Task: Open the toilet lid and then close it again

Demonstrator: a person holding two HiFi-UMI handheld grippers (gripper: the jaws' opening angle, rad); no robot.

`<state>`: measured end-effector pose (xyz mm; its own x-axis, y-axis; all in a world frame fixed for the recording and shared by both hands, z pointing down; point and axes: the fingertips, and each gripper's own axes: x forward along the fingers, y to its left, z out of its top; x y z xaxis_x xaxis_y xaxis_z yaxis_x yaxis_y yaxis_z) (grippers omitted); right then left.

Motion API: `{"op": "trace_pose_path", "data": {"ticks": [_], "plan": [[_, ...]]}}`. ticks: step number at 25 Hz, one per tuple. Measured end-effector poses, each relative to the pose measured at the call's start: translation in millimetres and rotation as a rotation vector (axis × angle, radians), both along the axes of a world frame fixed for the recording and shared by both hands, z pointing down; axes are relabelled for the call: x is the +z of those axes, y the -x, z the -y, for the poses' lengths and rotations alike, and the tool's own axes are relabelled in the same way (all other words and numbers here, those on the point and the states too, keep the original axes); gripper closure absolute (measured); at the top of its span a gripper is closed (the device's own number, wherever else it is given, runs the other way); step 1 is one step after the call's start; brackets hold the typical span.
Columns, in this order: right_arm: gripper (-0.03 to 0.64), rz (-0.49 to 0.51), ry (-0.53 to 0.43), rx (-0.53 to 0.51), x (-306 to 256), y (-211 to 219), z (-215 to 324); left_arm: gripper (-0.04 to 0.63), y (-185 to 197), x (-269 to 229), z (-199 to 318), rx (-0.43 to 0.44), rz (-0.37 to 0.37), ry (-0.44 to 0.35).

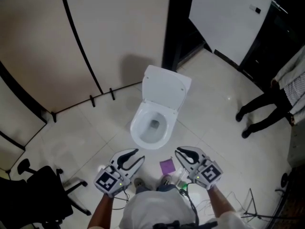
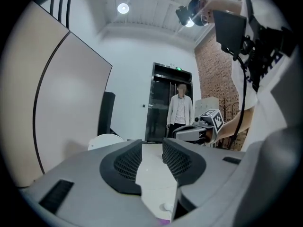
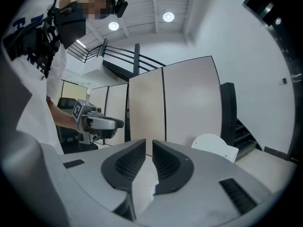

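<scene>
Head view: the toilet lid (image 1: 164, 89) stands raised, leaning back at the rear of the open toilet bowl (image 1: 150, 126), so the opening half of the task looks done and the closing is left. The left hand-held gripper (image 1: 138, 155) and the right hand-held gripper (image 1: 180, 154) hang close to the person's body, either side of a purple scrap (image 1: 167, 166) on the floor (image 1: 86, 137). Both are well apart from the bowl, probably a resting pose between steps. A bystander (image 1: 271, 101) stands at the right and an office chair (image 1: 40, 192) at the lower left.

Left gripper view: the left hand-held gripper (image 2: 151, 148) holds its jaws moderately apart with only floor showing between them. It points level across the room, past the white lid (image 2: 106, 140) at the left, toward the right hand-held gripper (image 2: 201, 126).

Right gripper view: the right hand-held gripper (image 3: 148, 148) keeps a narrow slit with nothing in it. The lid (image 3: 214, 146) sits off to its right, so reaching it calls for a swing that way.
</scene>
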<state>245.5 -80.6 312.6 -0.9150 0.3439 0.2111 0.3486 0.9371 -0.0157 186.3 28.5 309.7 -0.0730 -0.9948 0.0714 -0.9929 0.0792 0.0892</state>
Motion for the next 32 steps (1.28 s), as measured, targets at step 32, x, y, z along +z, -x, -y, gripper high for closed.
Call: {"op": "trace_pose_path", "data": {"ticks": [32], "plan": [[0.569, -0.035, -0.063, 0.282, 34, 16, 108, 0.469, 123, -15, 102, -0.003, 0.053, 0.042]]}}
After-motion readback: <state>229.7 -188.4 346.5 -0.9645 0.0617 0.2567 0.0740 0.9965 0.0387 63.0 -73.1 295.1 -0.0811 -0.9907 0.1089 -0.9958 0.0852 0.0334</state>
